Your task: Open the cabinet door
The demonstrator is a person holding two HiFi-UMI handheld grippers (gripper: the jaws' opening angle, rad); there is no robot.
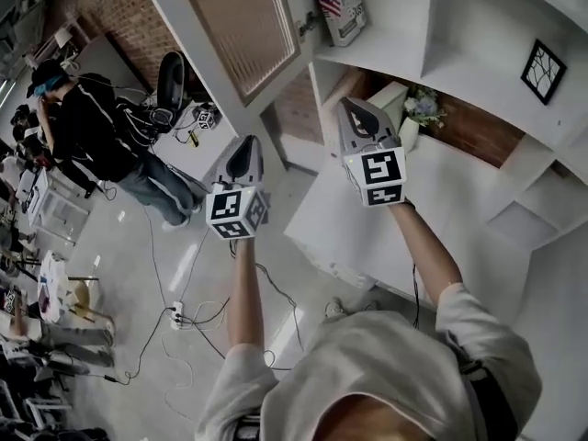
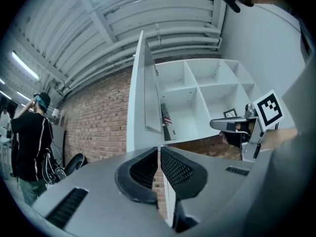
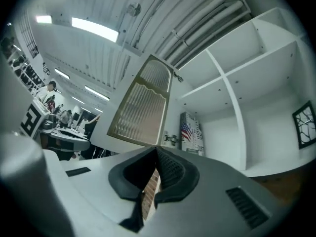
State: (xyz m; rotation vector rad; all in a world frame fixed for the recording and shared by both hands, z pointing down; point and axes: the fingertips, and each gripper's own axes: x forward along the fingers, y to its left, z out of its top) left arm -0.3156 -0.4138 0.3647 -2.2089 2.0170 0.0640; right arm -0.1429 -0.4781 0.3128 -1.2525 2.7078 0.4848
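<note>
The cabinet door (image 1: 243, 26), a white frame round a ribbed glass panel, stands swung open from the white shelf cabinet (image 1: 478, 26). It appears edge-on in the left gripper view (image 2: 143, 98) and face-on in the right gripper view (image 3: 143, 107). Both grippers are held below the door and touch nothing. My left gripper (image 1: 243, 159) (image 2: 159, 149) has its jaws together with nothing between them. My right gripper (image 1: 363, 122) (image 3: 156, 154) is shut and empty as well, and it shows at the right of the left gripper view (image 2: 232, 125).
A flag-printed box (image 1: 338, 3) stands on a shelf by the door's hinge. A framed picture (image 1: 542, 70) and a small flower vase (image 1: 421, 108) sit further right, above a white counter (image 1: 459, 209). A person in black (image 1: 92, 127) stands at left; cables and a power strip (image 1: 176, 315) lie on the floor.
</note>
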